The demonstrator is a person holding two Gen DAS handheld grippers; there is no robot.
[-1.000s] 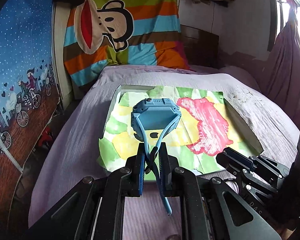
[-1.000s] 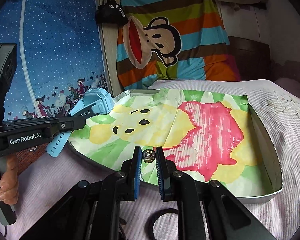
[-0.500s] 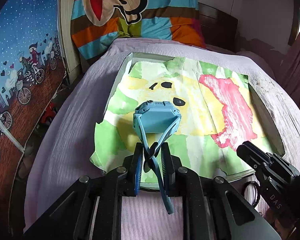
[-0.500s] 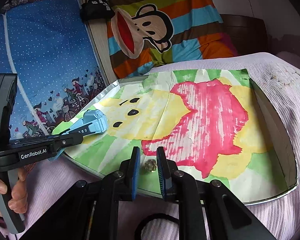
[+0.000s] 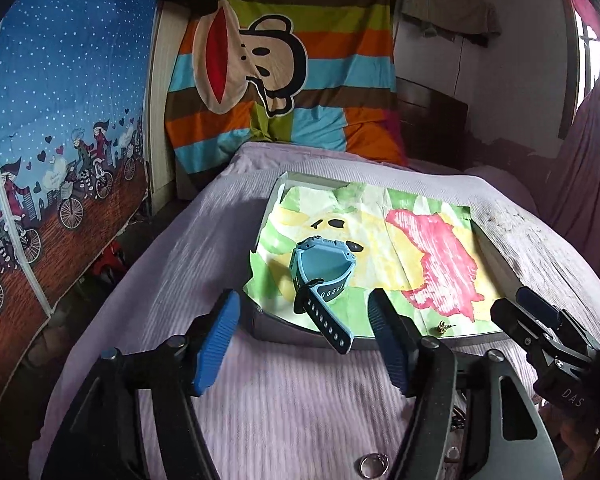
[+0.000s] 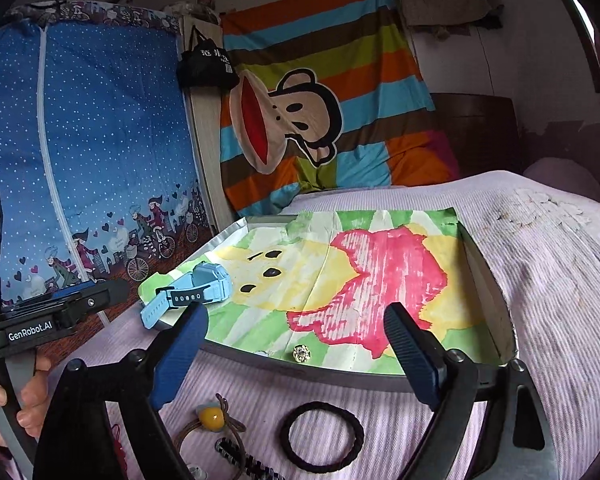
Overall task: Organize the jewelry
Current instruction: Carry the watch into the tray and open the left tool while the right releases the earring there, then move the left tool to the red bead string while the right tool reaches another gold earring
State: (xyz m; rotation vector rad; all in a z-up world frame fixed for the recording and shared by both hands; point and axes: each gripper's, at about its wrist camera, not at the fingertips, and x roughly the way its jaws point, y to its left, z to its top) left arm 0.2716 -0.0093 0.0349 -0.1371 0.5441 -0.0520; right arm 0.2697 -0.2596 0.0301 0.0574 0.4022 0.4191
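Left gripper point(image 5: 302, 334) jaws opening, spread, nothing pinched; blue watch point(image 5: 320, 276) lies in tray point(image 5: 496, 258) at 12 o'clock from the jaws, strap end over the near rim. Small gold stud point(image 5: 443, 327) at 4 o'clock from watch. Right view: right gripper point(image 6: 296, 356) jaws opening, wide, empty; stud point(image 6: 301, 353) between them on tray paper, untouched. Watch point(image 6: 198, 286) at 10 o'clock. Black hair tie point(image 6: 321, 436) on bedspread at 6 o'clock.

Striped monkey blanket point(image 6: 324, 120) hangs behind the lilac bed point(image 5: 188, 264).

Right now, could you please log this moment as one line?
left gripper: opening, empty | right gripper: opening, empty | watch, earring: in tray
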